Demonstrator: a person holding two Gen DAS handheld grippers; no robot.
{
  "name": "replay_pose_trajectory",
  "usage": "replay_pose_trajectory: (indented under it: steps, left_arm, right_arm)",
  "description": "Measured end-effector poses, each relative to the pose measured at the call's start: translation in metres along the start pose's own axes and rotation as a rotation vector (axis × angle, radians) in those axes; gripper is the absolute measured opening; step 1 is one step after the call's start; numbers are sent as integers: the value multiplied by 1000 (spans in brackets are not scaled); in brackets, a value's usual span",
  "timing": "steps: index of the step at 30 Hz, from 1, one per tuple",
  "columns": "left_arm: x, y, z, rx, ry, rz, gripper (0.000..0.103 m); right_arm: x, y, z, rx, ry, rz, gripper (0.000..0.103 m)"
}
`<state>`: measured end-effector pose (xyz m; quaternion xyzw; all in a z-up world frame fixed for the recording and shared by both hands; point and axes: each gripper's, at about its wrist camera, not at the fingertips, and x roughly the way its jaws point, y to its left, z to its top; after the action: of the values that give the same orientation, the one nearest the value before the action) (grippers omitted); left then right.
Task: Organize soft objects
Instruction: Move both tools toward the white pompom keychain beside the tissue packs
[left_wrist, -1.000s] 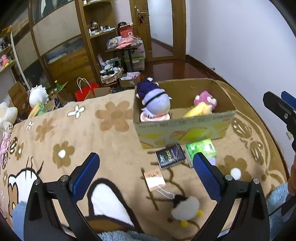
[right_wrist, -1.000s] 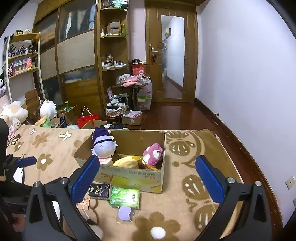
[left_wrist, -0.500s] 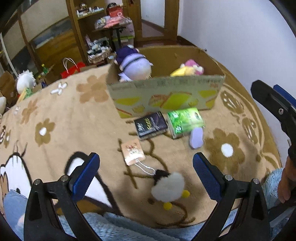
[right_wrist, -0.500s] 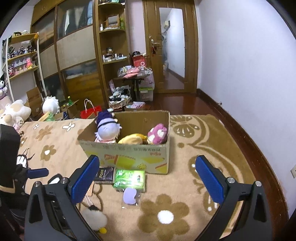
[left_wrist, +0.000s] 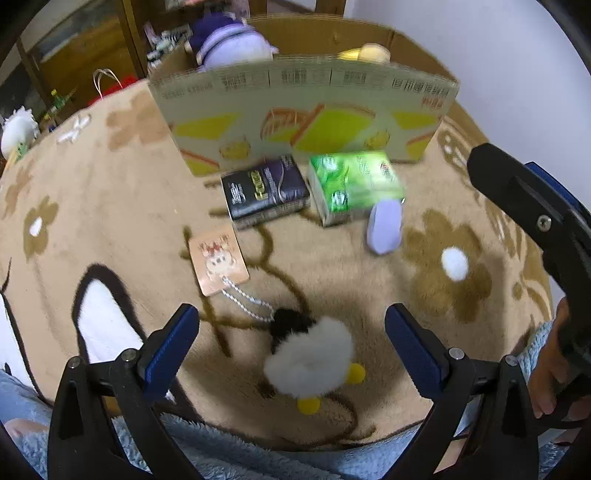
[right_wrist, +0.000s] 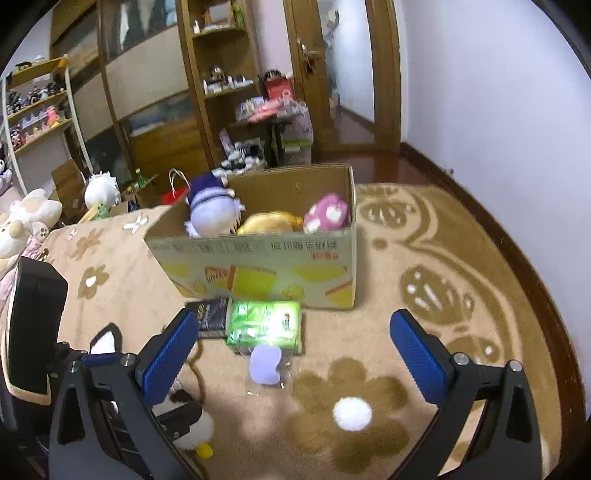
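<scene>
A fluffy white plush (left_wrist: 308, 363) with yellow feet and a black head lies on the tan blanket (left_wrist: 110, 192), between the tips of my open left gripper (left_wrist: 291, 341); a tag (left_wrist: 218, 260) hangs from it on a cord. It also shows in the right wrist view (right_wrist: 195, 430). A cardboard box (right_wrist: 258, 273) holds a purple doll (right_wrist: 212, 212), a yellow plush (right_wrist: 267, 223) and a pink plush (right_wrist: 328, 214). In front of the box lie a black pack (left_wrist: 264, 192), a green pack (left_wrist: 351, 184) and a lilac pad (left_wrist: 384, 227). My right gripper (right_wrist: 291, 354) is open and empty, above the lilac pad (right_wrist: 264, 363).
The blanket has brown flower patterns. White plush toys (right_wrist: 29, 218) sit at its far left edge. Wooden shelves (right_wrist: 221, 85), a cluttered small table (right_wrist: 273, 118), a red bag (right_wrist: 175, 194) and a door (right_wrist: 347, 74) stand behind the box. A wall runs along the right.
My left gripper has come down and forward, so the white plush now lies between its fingertips. My right gripper has also dropped closer to the packs and the box.
</scene>
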<state>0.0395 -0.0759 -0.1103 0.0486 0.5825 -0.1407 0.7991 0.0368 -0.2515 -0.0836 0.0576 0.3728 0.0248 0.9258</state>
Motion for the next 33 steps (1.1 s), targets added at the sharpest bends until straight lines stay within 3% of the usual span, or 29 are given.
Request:
replay_pose_trajectory:
  steps: [13, 16, 18, 21, 26, 31, 33]
  left_arm:
    - [37, 6, 1, -28, 141, 59, 100]
    - [43, 5, 0, -24, 165, 60, 99]
    - [47, 6, 1, -24, 178, 64, 97]
    - [56, 8, 0, -33, 215, 66, 86]
    - [60, 6, -6, -34, 227, 60, 78]
    - [57, 8, -8, -15, 241, 43, 59]
    - [57, 6, -9, -16, 243, 38, 55]
  right_arm:
    - [49, -1, -16, 18, 111, 35, 103]
    - [63, -1, -20, 22, 161, 42, 94]
    - [72, -2, -22, 23, 188, 45, 94]
    - [80, -3, -24, 26, 209, 53, 94]
    - [88, 0, -27, 17, 230, 67, 94]
    - [95, 8, -32, -16, 260, 62, 93]
    - [99, 11, -33, -32, 265, 52, 88]
